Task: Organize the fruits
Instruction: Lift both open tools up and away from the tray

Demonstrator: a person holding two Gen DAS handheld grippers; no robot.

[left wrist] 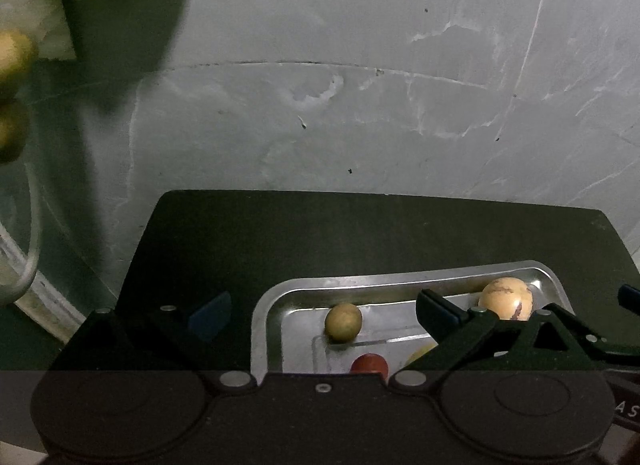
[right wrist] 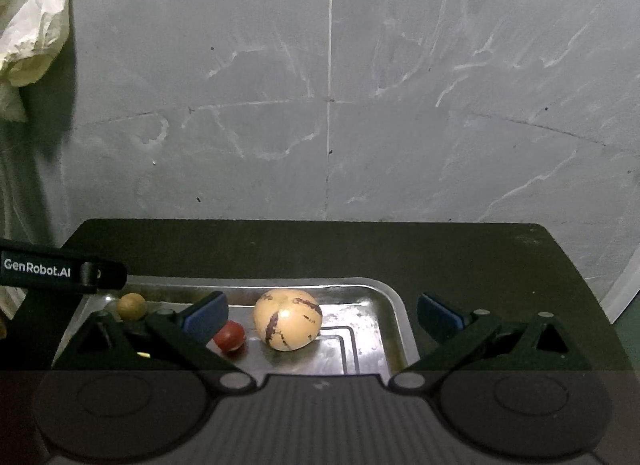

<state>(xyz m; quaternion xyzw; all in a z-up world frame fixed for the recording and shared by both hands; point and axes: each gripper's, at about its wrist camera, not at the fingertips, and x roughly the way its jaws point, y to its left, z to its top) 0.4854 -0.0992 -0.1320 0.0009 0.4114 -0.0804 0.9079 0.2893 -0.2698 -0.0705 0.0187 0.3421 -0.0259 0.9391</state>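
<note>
Fruits already sit in the metal tray [right wrist: 394, 305]: striped melon [right wrist: 288, 319], red fruit [right wrist: 229, 337], brown fruit [right wrist: 131, 306]. My left gripper [left wrist: 324, 315] and right gripper [right wrist: 322, 315] hang open, empty; more fruit seems left outside.

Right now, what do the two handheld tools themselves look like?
Both the left tool and right tool are matte black, with angular triangulated linkage arms, silver pivot pins and dark blue finger pads. White "GenRobot.AI" lettering marks the left one's side.
</note>
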